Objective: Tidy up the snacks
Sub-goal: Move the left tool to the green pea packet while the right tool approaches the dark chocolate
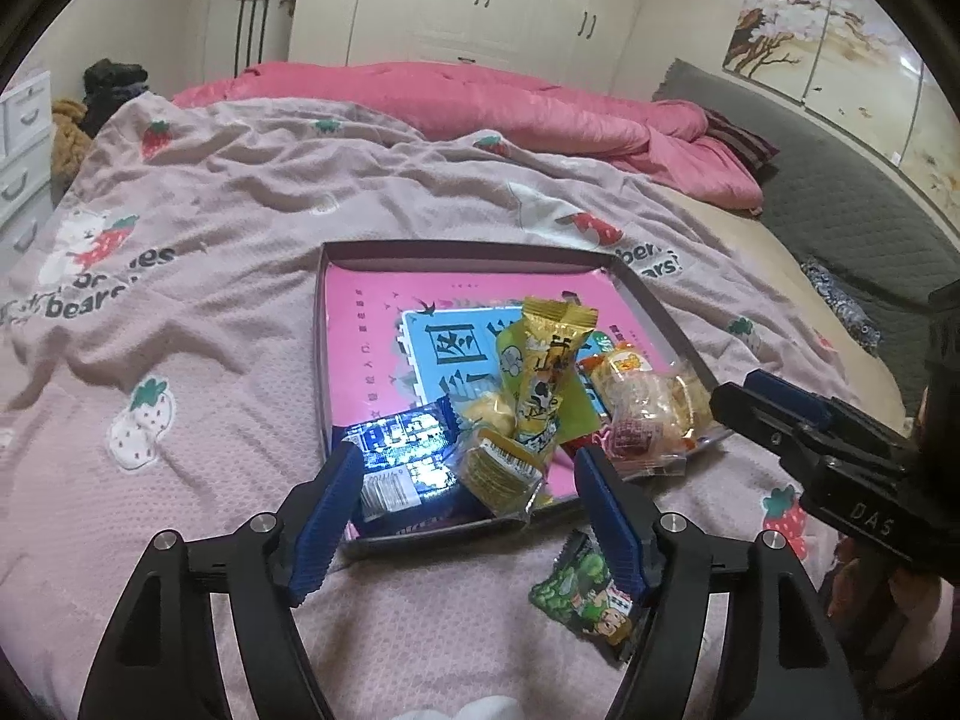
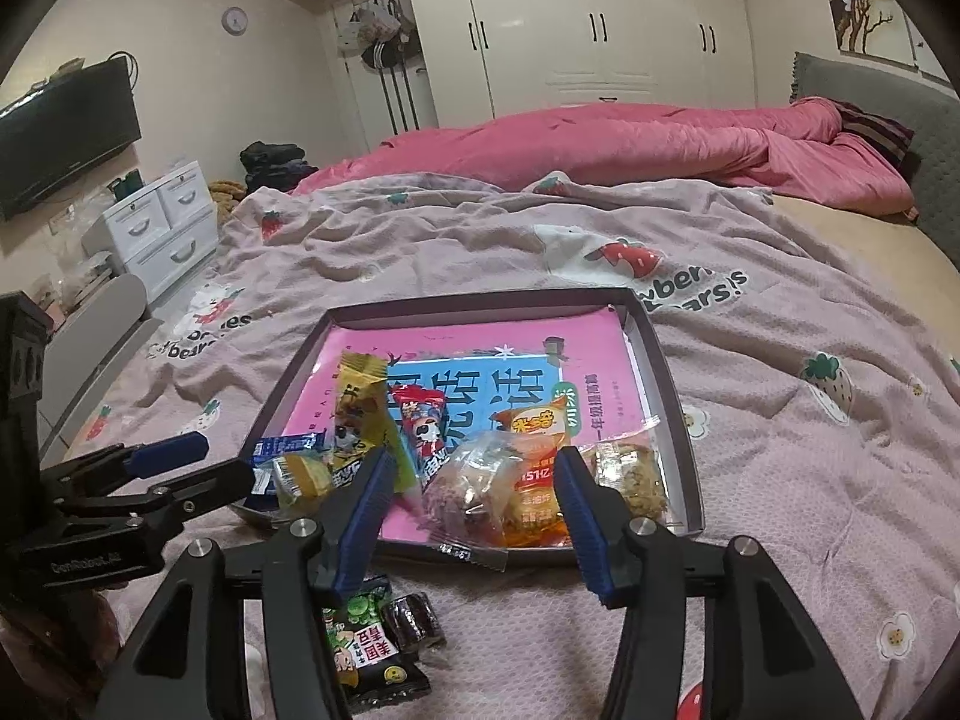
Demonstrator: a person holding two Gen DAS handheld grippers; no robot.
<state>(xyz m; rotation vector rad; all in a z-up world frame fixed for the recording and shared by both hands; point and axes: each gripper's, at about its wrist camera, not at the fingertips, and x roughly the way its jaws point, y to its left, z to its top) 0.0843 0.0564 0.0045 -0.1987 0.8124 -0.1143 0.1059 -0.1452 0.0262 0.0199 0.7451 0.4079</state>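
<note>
A: Start big. Where is everything?

B: A shallow box (image 2: 672, 396) lies on the bed (image 2: 780, 480). Most snacks are heaped at its near edge: a yellow packet (image 2: 360, 414), a clear bag (image 2: 474, 486), a blue wrapper (image 1: 402, 450).

A: What is left outside the box?

B: A green packet (image 2: 360, 636) and a dark candy (image 2: 414, 624), both on the bed just in front of the box's near edge, touching or almost touching each other.

A: And the grippers?

B: Left gripper (image 1: 462, 510) spread, nothing between its pads, hanging over the box's near left corner. Right gripper (image 2: 474, 516) also spread and empty, over the near edge.

A: Which takes the green packet?

B: From the left gripper it lies below and to the right, beside the right finger (image 1: 612, 516). From the right gripper it sits under the left finger (image 2: 360, 516). Its long axis runs roughly away from the box. I judge both about equally near.
</note>
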